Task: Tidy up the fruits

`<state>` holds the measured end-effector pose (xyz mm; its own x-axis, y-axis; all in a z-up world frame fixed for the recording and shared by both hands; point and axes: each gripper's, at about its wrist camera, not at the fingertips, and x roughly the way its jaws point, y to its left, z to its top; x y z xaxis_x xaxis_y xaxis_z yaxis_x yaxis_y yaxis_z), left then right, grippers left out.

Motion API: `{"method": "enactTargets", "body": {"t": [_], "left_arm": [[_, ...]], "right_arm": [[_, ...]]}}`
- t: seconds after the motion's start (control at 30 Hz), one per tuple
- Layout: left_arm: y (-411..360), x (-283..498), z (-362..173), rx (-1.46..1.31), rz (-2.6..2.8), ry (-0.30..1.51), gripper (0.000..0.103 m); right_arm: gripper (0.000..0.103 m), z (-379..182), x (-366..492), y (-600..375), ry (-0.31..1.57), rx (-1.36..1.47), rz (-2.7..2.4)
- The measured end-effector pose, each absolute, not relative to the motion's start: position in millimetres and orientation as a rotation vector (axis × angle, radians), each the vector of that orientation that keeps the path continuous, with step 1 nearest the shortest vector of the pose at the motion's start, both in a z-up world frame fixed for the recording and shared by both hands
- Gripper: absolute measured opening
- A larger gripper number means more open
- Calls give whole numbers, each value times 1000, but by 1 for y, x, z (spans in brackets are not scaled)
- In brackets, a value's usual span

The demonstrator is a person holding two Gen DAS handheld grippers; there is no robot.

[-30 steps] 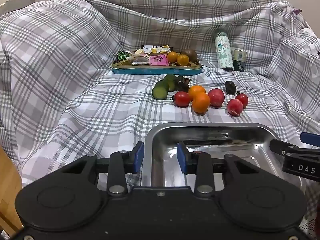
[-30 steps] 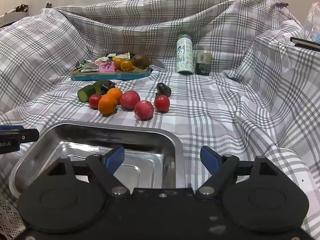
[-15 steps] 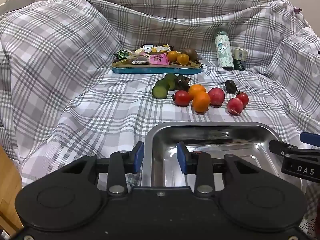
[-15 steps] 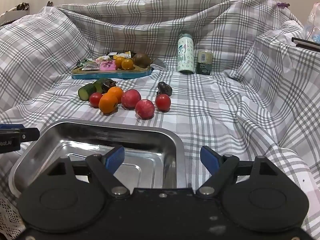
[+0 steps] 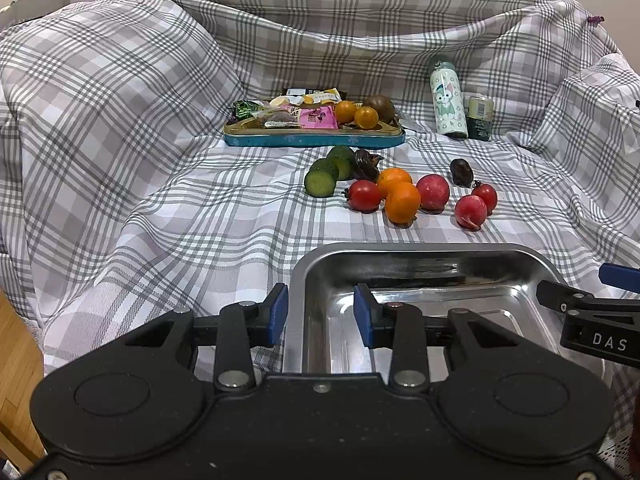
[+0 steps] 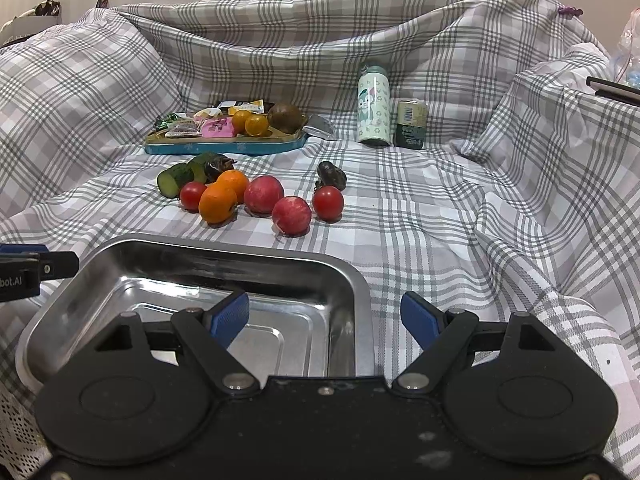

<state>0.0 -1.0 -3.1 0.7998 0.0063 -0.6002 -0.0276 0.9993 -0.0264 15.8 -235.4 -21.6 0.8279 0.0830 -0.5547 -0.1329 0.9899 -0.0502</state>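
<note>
A pile of fruit lies on the plaid cloth: two oranges [image 5: 402, 202] [image 6: 218, 204], red tomatoes [image 5: 364, 195] [image 6: 328, 203], pink-red round fruits [image 5: 433, 192] [image 6: 291, 215], cucumber pieces [image 5: 320, 182] [image 6: 172, 179] and dark fruits [image 5: 461, 168] [image 6: 331, 174]. An empty steel tray [image 5: 420, 249] [image 6: 224, 245] sits in front of it. My left gripper [image 5: 320, 314] is open, its fingers straddling the tray's left rim. My right gripper [image 6: 325, 316] is open wide, straddling the tray's right rim. Both are empty.
A blue tin tray [image 5: 314, 140] [image 6: 224, 146] holds snack packets, two small oranges and a brown fruit at the back. A printed bottle [image 5: 448, 104] [image 6: 374, 108] and a small can [image 5: 480, 118] [image 6: 412, 124] stand to its right. Cloth-covered mounds rise left, right and behind.
Both views have crept slightly; the fruit and tray sit a touch higher in frame. Both grippers stay open at the tray rims.
</note>
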Motion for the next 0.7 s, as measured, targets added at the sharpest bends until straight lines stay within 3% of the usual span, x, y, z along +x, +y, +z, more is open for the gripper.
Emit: {"method": "enactTargets", "body": {"t": [0.7], "left_arm": [[-1, 0, -3, -33, 18, 645, 45]], "right_arm": [[86, -21, 15, -234, 582, -96, 115]]}}
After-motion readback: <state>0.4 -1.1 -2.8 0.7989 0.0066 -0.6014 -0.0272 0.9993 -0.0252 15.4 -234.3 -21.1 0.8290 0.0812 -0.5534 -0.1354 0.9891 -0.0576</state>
